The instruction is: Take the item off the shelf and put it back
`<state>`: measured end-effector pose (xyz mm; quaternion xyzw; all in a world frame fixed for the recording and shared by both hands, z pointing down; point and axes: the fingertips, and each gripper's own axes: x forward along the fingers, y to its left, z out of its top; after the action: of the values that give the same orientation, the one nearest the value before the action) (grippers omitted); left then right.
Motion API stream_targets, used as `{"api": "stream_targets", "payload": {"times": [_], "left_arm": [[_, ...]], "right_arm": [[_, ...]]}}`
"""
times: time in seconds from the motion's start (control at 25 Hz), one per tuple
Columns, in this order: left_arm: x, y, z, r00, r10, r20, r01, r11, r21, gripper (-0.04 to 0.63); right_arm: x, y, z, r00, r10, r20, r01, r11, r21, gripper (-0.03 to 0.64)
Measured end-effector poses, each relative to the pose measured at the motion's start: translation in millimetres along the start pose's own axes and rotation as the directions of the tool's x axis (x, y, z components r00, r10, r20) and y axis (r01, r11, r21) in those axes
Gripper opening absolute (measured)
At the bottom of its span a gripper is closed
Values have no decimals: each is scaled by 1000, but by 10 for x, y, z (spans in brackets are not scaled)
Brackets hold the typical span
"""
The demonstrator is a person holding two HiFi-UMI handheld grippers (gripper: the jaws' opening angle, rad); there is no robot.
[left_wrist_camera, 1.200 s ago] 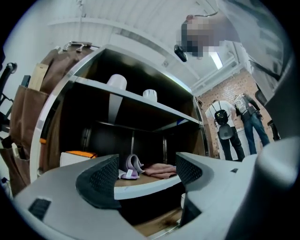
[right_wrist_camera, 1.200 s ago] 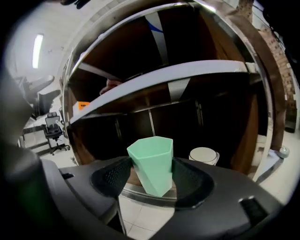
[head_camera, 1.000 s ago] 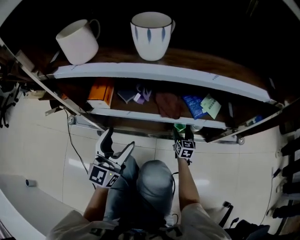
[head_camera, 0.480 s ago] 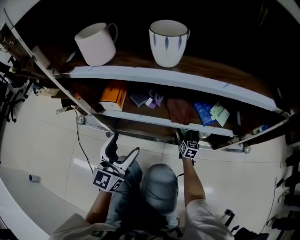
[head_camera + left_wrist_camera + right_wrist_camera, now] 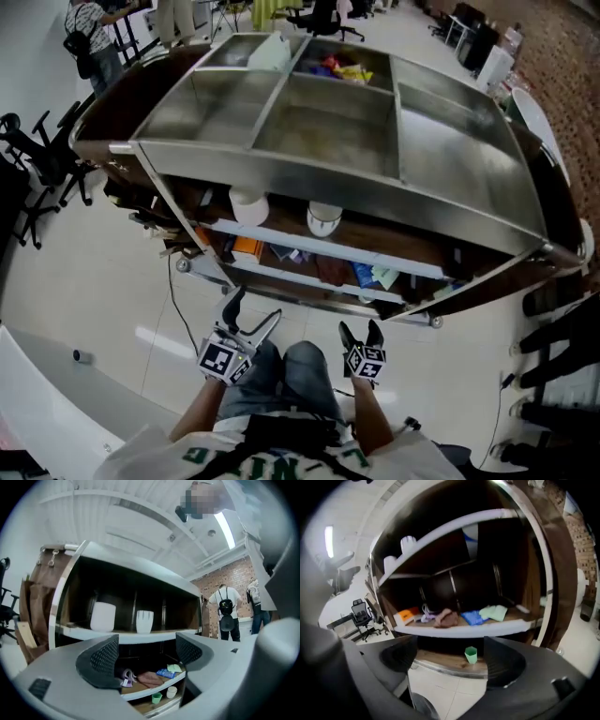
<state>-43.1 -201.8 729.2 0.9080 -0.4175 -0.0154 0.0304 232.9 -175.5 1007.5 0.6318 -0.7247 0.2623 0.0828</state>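
A small green cup (image 5: pixel 470 655) stands upright on the lowest wooden shelf (image 5: pixel 440 660) and shows again in the left gripper view (image 5: pixel 156 698), next to a small white cup (image 5: pixel 171 692). My right gripper (image 5: pixel 449 659) is open, back from the shelf, with nothing between its jaws; the cup stands free beyond them. In the head view it (image 5: pixel 360 330) hovers over the floor in front of the shelf unit. My left gripper (image 5: pixel 255 307) is open and empty too (image 5: pixel 146 656), pointed at the shelves from the left.
Two white mugs (image 5: pixel 103 616) (image 5: pixel 144 621) stand on the upper shelf. The middle shelf holds an orange box (image 5: pixel 407 615), a brown cloth (image 5: pixel 446 618) and a blue packet (image 5: pixel 473 617). A steel tray top (image 5: pixel 328 141) caps the unit. Office chairs (image 5: pixel 37 159) stand left.
My right gripper left the lowest shelf, where it held the green cup, and pulled back with its jaws open. The head view rose and now looks over the unit's top.
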Motion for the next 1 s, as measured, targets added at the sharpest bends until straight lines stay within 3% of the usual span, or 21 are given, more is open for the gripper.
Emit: {"api": "stream_targets", "payload": {"times": [0.28,0.4,0.56,0.76,0.84,1.0], "left_arm": [[-71,-129,2180,999,-26,47,26,1000,-9,362],[-143,-130,2845,995,-38,92,33,998,55,362],[-202,-232,3721,984,-60,168,53,997,47,362],[-372,-133,4121,969,-28,247,-5,991,131,362],[-453,-103,4196,966,-19,256,-16,991,133,362],[-625,-125,4142,972,-12,235,-19,992,128,360]], "right_arm": [[-1554,1081,2495,972,23,232,-6,997,-71,468],[-2047,1559,3472,935,77,347,-35,992,-125,468],[-2458,2200,4538,870,155,468,-48,971,-233,459],[-2797,2811,5299,788,220,575,-55,955,-290,445],[-2879,2957,5435,779,234,582,-61,952,-301,443],[-2991,3070,5403,791,227,569,-47,949,-313,439]]}}
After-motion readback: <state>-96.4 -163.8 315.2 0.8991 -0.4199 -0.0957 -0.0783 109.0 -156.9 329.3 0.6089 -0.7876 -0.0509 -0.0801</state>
